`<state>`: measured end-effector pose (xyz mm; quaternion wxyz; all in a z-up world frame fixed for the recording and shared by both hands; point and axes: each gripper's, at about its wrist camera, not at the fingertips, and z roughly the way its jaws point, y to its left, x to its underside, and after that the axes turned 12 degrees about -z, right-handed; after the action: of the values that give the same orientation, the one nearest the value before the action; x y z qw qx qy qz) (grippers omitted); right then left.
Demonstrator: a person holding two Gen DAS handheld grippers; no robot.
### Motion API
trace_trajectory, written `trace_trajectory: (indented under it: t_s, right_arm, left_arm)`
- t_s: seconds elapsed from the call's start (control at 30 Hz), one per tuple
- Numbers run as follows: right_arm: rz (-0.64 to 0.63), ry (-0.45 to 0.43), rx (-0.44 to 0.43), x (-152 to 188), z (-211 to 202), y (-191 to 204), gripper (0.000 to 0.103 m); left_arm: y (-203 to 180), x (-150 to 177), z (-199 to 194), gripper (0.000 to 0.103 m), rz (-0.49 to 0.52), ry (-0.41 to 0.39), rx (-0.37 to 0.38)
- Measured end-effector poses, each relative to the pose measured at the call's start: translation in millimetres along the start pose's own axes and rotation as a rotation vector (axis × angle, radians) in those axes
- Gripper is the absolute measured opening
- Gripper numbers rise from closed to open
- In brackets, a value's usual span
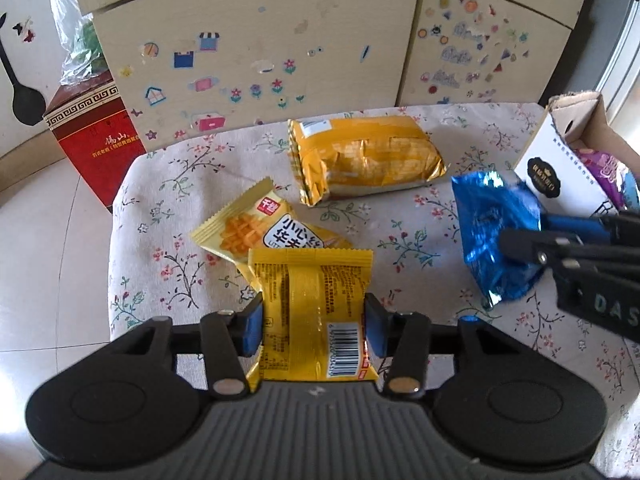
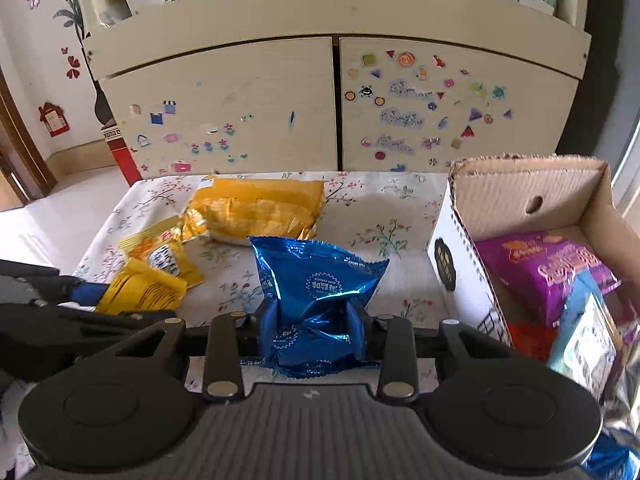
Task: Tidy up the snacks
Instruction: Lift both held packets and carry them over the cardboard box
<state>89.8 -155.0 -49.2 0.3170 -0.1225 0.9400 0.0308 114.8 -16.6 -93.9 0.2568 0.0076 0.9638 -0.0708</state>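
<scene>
While both tools sit left of the cardboard box [image 2: 532, 196], I note my left gripper [image 1: 314, 326] clenched on a yellow packet [image 1: 316, 308], my right gripper [image 2: 312, 322] on a blue packet [image 2: 316, 280].

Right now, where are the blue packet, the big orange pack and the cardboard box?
blue packet [image 2: 316, 280], right wrist view, its crinkled front.
big orange pack [image 1: 368, 156], left wrist view, its top face.
cardboard box [image 2: 516, 196], right wrist view, its inner back wall.

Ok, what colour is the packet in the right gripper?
Shiny metallic blue packet, pinched in the right gripper; the right wrist view shows it best.
</scene>
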Motion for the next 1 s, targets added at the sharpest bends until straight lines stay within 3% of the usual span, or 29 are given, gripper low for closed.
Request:
trace_trajectory:
  t_s: [0.2, 0.37, 0.53, 0.73, 0.9, 0.97, 1.0]
  right_arm:
    - [-0.006, 0.008, -0.023, 7.5, -16.1, 5.9, 0.032]
    - [-0.005, 0.024, -0.043, 16.2, -27.2, 5.5, 0.034]
    - [0.037, -0.002, -0.048, 17.5, -26.8, -0.4, 0.067]
    - [0.097, 0.026, -0.053, 15.1, -4.2, -4.9, 0.076]
    - [0.082, 0.042, -0.049, 14.4, 12.2, -0.3, 0.074]
    - [0.073, 0.055, -0.049, 15.1, 16.6, 2.1, 0.07]
    - [0.062, 0.053, -0.04, 15.6, 16.3, 4.2, 0.061]
  left_arm:
    - [1.3, -0.4, -9.5, 0.048, -0.008, -0.026, 0.009]
    - [-2.9, 0.8, -12.6, 0.048, -0.003, -0.034, 0.016]
    - [-3.3, 0.0, -13.3, 0.048, -0.015, -0.037, 0.037]
    - [-4.1, -0.6, -10.6, 0.048, -0.008, -0.033, 0.032]
    - [-5.5, -0.1, -10.3, 0.048, 0.002, -0.038, 0.028]
    - [-5.1, 0.3, -9.7, 0.048, 0.0, -0.036, 0.025]
    - [-5.4, 0.4, -9.5, 0.049, -0.001, -0.036, 0.023]
